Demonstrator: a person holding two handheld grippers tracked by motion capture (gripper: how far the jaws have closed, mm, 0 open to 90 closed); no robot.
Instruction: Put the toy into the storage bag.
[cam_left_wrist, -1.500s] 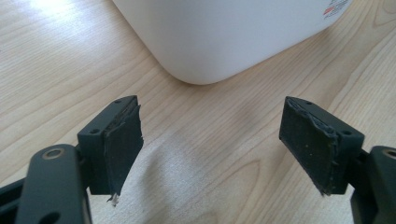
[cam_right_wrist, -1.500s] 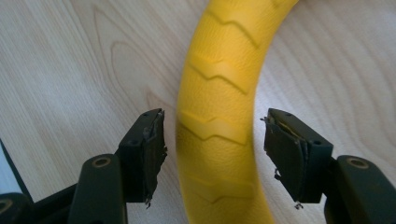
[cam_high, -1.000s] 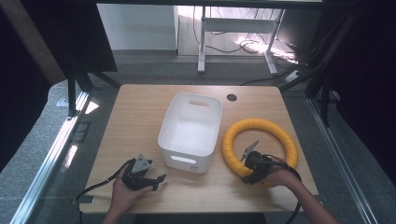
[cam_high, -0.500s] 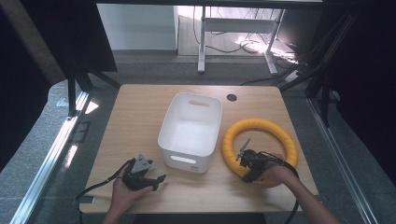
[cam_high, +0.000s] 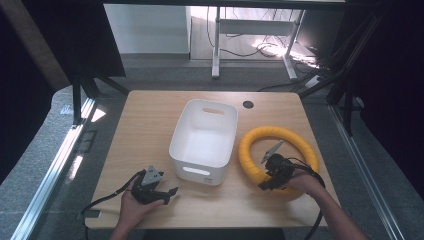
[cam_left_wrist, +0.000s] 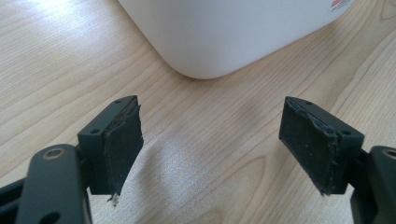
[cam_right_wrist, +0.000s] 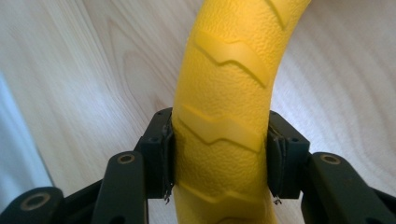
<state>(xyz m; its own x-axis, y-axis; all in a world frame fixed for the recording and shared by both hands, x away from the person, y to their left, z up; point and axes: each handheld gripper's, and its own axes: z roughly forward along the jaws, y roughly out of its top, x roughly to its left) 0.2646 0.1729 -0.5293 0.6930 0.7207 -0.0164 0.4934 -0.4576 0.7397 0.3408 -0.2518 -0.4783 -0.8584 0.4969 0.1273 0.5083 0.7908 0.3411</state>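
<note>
A yellow ring (cam_high: 278, 134) with raised zigzag ridges lies flat on the right of the wooden table (cam_high: 150, 125). My right gripper (cam_high: 265, 180) sits at the ring's near left arc, and its jaws have just closed on it. In the right gripper view both pads press the sides of the yellow ring (cam_right_wrist: 224, 112), the right gripper (cam_right_wrist: 219, 156) shut on it. My left gripper (cam_high: 167, 194) rests low near the front left edge, held by a hand. In the left gripper view the left gripper (cam_left_wrist: 215, 140) stands open, with bare wood between its jaws.
A white plastic bin (cam_high: 205, 137) with handle slots stands in the middle of the table, between the two grippers; its rounded corner (cam_left_wrist: 210, 51) lies just ahead of the left jaws. A round cable hole (cam_high: 248, 104) is at the back. Black cables trail off the front edge.
The right gripper's jaws have closed onto the yellow ring's near left arc. The left hand and its gripper have stayed where they were.
</note>
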